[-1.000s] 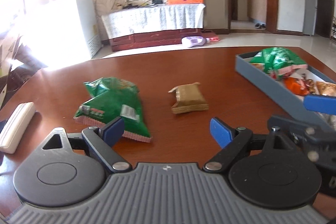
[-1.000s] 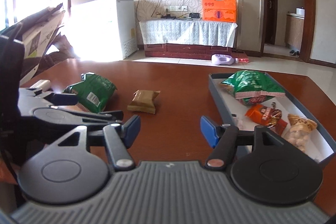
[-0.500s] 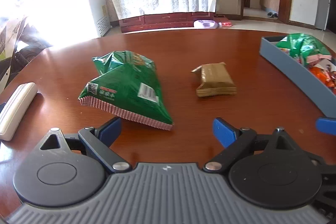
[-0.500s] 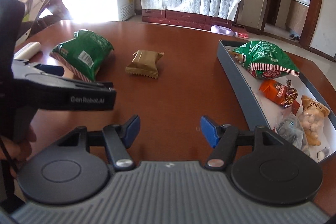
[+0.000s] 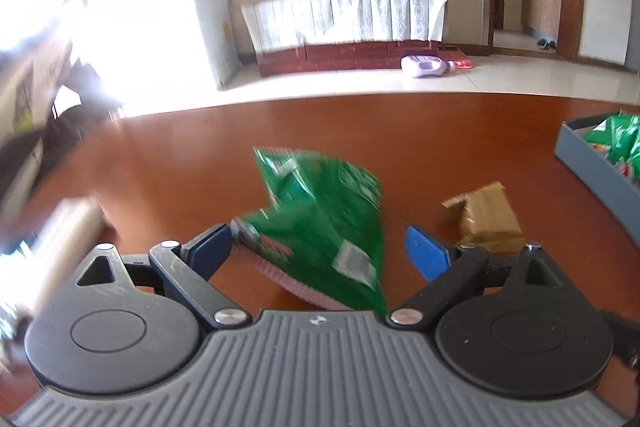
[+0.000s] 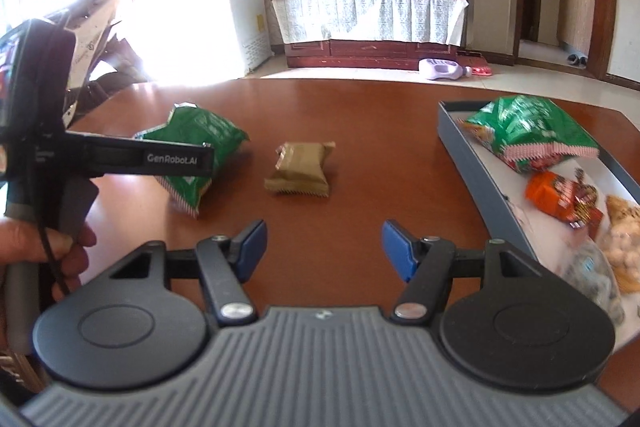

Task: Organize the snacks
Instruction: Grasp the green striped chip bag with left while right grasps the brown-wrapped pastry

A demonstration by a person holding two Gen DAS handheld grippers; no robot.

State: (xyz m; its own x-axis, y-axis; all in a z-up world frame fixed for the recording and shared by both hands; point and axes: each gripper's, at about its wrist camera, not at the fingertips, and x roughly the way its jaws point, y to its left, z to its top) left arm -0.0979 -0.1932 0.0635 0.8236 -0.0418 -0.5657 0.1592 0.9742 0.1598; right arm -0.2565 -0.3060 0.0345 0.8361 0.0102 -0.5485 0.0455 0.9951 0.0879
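Left tongs (image 5: 318, 251) gape open around the green chip bag (image 5: 320, 223) on the tabletop (image 5: 400, 131); right tongs (image 6: 322, 247) open, brown wafer pack (image 6: 302, 169) at 12 o'clock.

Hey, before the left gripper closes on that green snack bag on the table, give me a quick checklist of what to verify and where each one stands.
1. Left gripper jaws open: ok.
2. Green snack bag between the left fingers: ok.
3. Pads pressing on the bag: cannot tell, the picture is blurred.
4. Brown packet outside the jaws: ok.
5. Right gripper open, empty, clear of the bag: ok.
6. Free space in the grey tray: ok.
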